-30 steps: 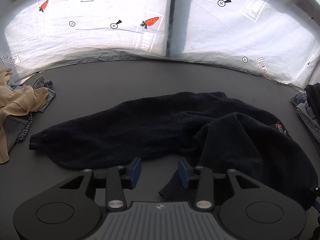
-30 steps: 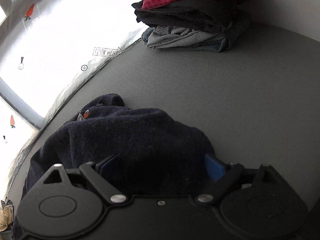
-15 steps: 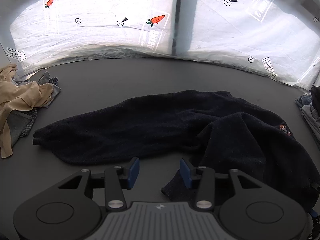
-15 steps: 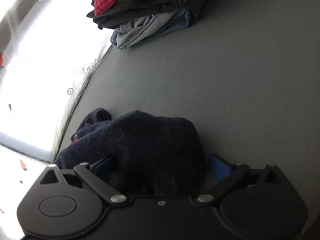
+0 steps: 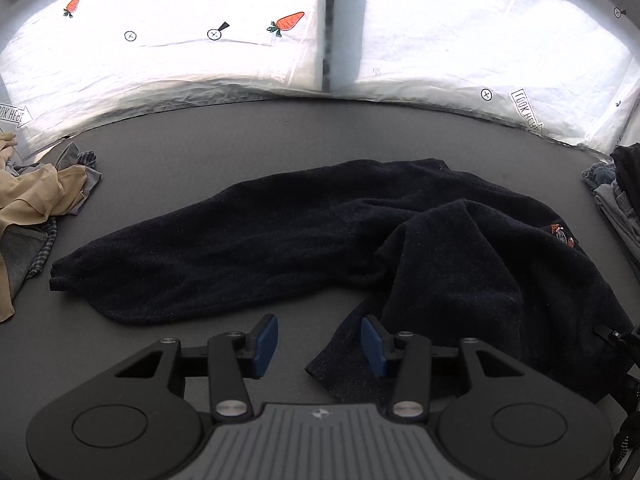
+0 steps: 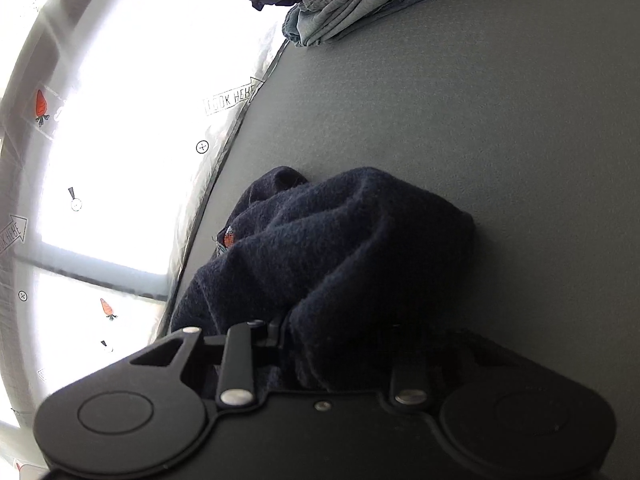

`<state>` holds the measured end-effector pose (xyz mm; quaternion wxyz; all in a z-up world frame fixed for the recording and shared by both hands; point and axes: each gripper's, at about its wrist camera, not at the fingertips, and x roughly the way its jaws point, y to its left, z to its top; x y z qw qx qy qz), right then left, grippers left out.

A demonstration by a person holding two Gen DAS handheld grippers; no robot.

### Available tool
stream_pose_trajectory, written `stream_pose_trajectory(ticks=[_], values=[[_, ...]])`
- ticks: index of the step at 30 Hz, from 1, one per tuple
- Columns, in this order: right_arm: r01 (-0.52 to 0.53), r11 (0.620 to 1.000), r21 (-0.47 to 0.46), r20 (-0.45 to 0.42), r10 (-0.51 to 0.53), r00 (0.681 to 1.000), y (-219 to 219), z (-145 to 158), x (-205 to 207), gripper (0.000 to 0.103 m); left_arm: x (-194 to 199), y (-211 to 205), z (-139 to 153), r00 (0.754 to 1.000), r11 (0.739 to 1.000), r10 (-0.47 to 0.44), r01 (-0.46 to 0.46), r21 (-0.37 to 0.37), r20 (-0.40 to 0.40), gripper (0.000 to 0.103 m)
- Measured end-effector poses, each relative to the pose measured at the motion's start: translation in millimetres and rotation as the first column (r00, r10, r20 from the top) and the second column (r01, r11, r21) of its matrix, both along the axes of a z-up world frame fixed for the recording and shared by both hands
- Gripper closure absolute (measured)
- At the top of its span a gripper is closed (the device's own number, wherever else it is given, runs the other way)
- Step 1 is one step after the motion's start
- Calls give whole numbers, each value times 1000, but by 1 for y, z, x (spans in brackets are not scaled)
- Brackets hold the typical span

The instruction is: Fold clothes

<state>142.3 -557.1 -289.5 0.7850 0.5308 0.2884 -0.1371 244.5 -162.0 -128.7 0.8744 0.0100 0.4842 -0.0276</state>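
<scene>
A dark navy sweater (image 5: 304, 240) lies crumpled across the grey table, one sleeve stretched to the left, a small orange label near its right side. My left gripper (image 5: 318, 344) is open and empty, low over the table just in front of the sweater's near hem. In the right wrist view my right gripper (image 6: 320, 344) is shut on a bunched fold of the same sweater (image 6: 352, 240); the cloth covers its fingertips.
A heap of beige and grey clothes (image 5: 28, 208) lies at the table's left edge. A stack of folded clothes (image 6: 360, 4) stands at the far right, also showing in the left wrist view (image 5: 620, 196). White plastic sheeting (image 5: 200, 60) with carrot stickers lines the back.
My right gripper has closed on the sweater fold and tilted, bunching the cloth up. The left gripper has moved slightly nearer the hem and stayed open.
</scene>
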Motion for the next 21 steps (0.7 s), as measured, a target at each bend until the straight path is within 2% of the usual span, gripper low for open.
stream_pose_trajectory(ticks=[3,7,9,12,13,15,18,21], values=[[-1,998,-64,40,3,999,5,24,8,86,0,5,-1,1000,1000,22,-22,1,-10,55],[73,997,-39,160,-66,985,-3,61,16,90,-2,12,-2,999,999,40,-40,-4,-18,55],[100,994,-38,250,-87,964,-9,88,25,91,-4,15,-1,999,999,41,-41,-7,-19,55],[134,981,-138,338,-80,938,-15,139,44,94,-5,21,1,999,999,45,-45,-19,-11,55],[140,974,-177,371,-65,926,-16,157,51,94,-5,24,2,999,998,50,-50,-24,-6,55],[134,972,-194,440,-36,897,-16,185,66,95,-6,30,4,998,998,59,-59,-35,4,55],[94,958,-272,522,64,850,-9,234,87,95,-5,41,8,997,996,78,-77,-53,18,55],[74,943,-325,603,146,784,7,286,104,95,-3,54,12,994,992,102,-100,-71,29,55]])
